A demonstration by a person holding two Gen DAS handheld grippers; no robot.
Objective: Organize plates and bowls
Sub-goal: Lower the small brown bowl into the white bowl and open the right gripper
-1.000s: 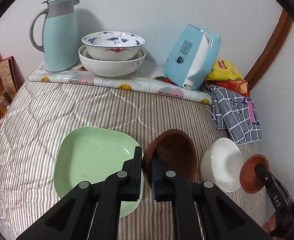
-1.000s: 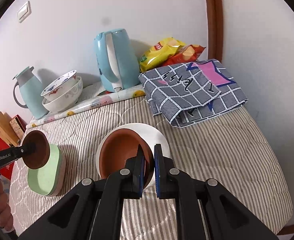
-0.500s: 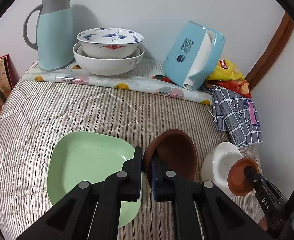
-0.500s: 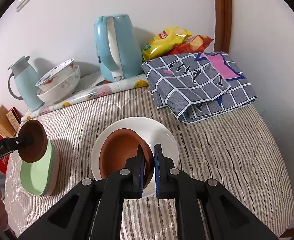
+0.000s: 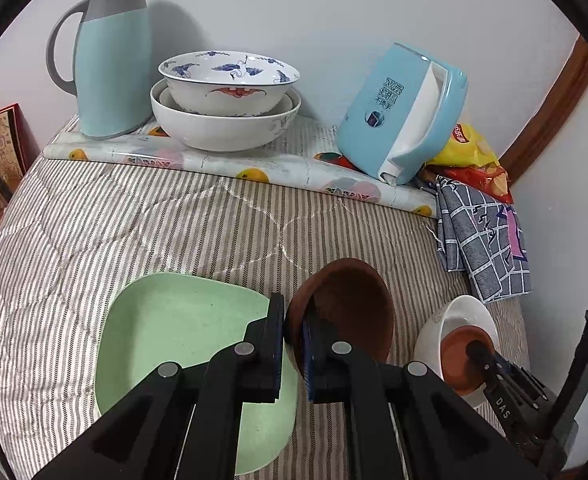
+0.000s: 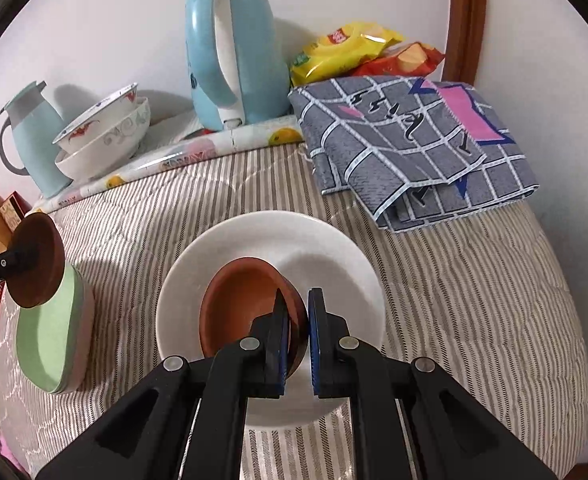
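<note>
My left gripper (image 5: 293, 332) is shut on the rim of a small brown bowl (image 5: 350, 308), held tilted just right of a green square plate (image 5: 190, 344) on the striped cloth. In the right wrist view that same bowl (image 6: 38, 268) hangs over the green plate (image 6: 50, 340). My right gripper (image 6: 297, 320) is shut on the rim of a second brown bowl (image 6: 242, 304), which sits low inside a white plate (image 6: 334, 264). In the left wrist view this bowl (image 5: 460, 356) and white plate (image 5: 466, 312) show at the lower right.
At the back stand a teal thermos jug (image 5: 110, 60), two stacked white patterned bowls (image 5: 226, 96), and a light-blue kettle (image 5: 402, 116) on a fruit-print mat. A folded grey checked cloth (image 6: 414, 144) and snack bags (image 6: 358, 52) lie at the back right. Boxes sit at the left edge.
My right gripper has lowered its brown bowl into the white plate. My left gripper has crept a little nearer to the green plate, brown bowl still held.
</note>
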